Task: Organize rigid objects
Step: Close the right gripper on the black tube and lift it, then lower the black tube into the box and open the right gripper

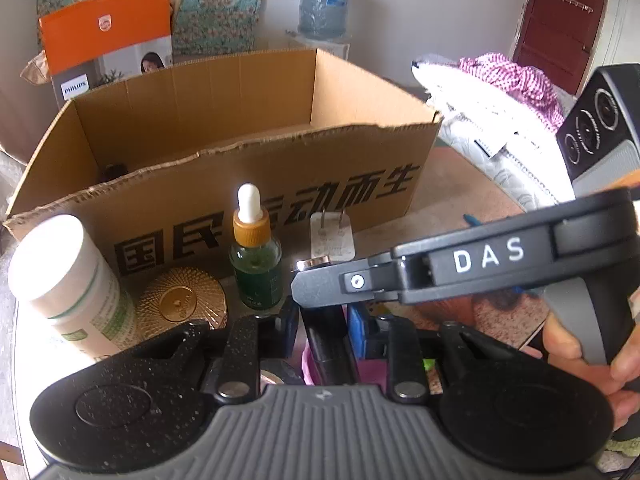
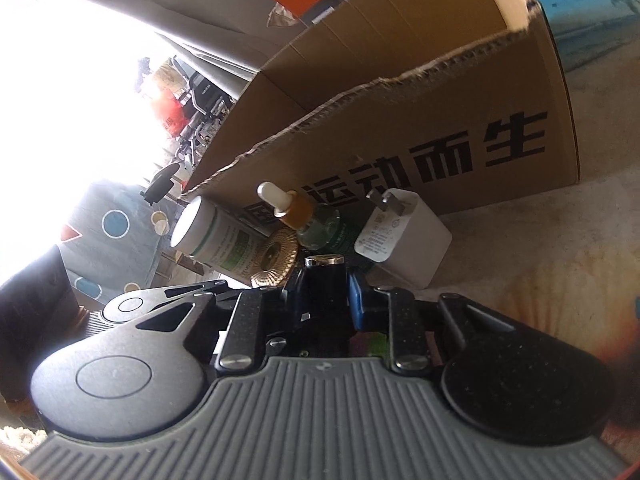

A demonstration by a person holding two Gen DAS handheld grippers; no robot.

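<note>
A black tube with a shiny metal cap stands upright between the pads of my right gripper, which is shut on it. In the left wrist view my left gripper is shut on the lower part of the same black tube. My right gripper reaches in from the right just above it. Behind them stand a white bottle with a green label, a gold ribbed lid, a green dropper bottle and a white charger plug.
An open cardboard box with black lettering stands right behind the row, with a dark item in its left corner. An orange box and a water jug stand further back. Folded fabric lies at the right.
</note>
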